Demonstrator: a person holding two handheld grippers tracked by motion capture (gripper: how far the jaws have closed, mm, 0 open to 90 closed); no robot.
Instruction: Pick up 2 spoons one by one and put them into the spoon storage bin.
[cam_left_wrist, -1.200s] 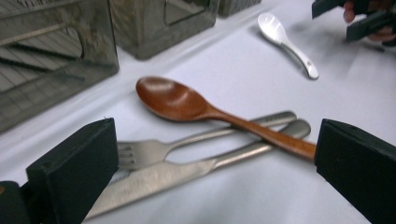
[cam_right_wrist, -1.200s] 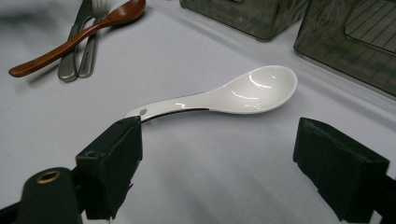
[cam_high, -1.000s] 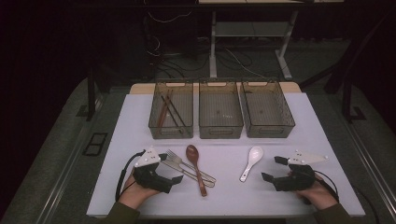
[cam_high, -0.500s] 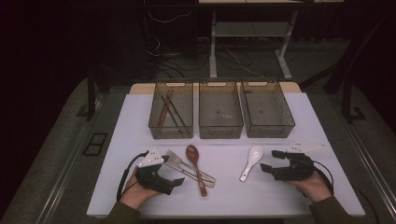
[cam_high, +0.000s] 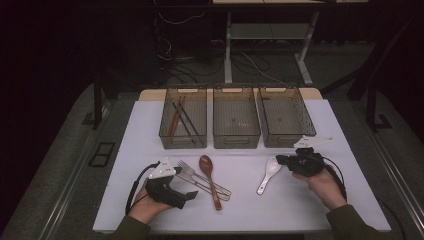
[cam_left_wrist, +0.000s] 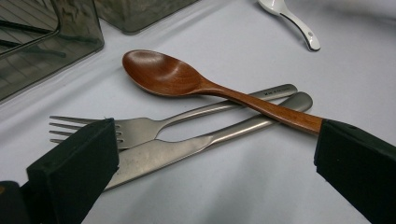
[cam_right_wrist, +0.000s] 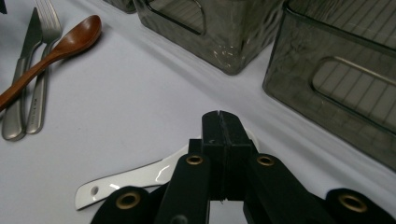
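Left gripper (cam_high: 187, 196): I hold it low over the table's near left part, above the handle ends of the cutlery group. In the left gripper view its jaws stand wide apart, one on each side of the cutlery, and nothing is pressed between them.
Fork (cam_left_wrist: 140, 128): it lies flat, tines toward the left bin, directly in front of my left jaws.
Knife (cam_left_wrist: 196, 142): it lies beside the fork, touching it, with the handles running the same way.
Wooden spoon (cam_left_wrist: 187, 81): it lies across the fork and knife handles, bowl up and toward the bins. Its handle end meets one left jaw in the left gripper view; I cannot tell whether they touch.
Left bin (cam_high: 183, 125): it holds long dark sticks, probably chopsticks.
Middle bin (cam_high: 236, 135): it stands just beside the left bin.
White spoon (cam_high: 269, 173): it lies on the table right of centre, in front of the gap between the middle and right bins, bowl toward my right gripper.
Right gripper (cam_high: 281, 160): I hold it at the bowl end of the white spoon. Its jaws have just been closing, and in the right gripper view the two pads meet with no gap. The spoon lies under the tips, not between them. I cannot tell whether the tips touch the bowl.
Right bin (cam_high: 287, 135): it stands just behind my right gripper.
Table (cam_high: 150, 115): a white surface bears every item.
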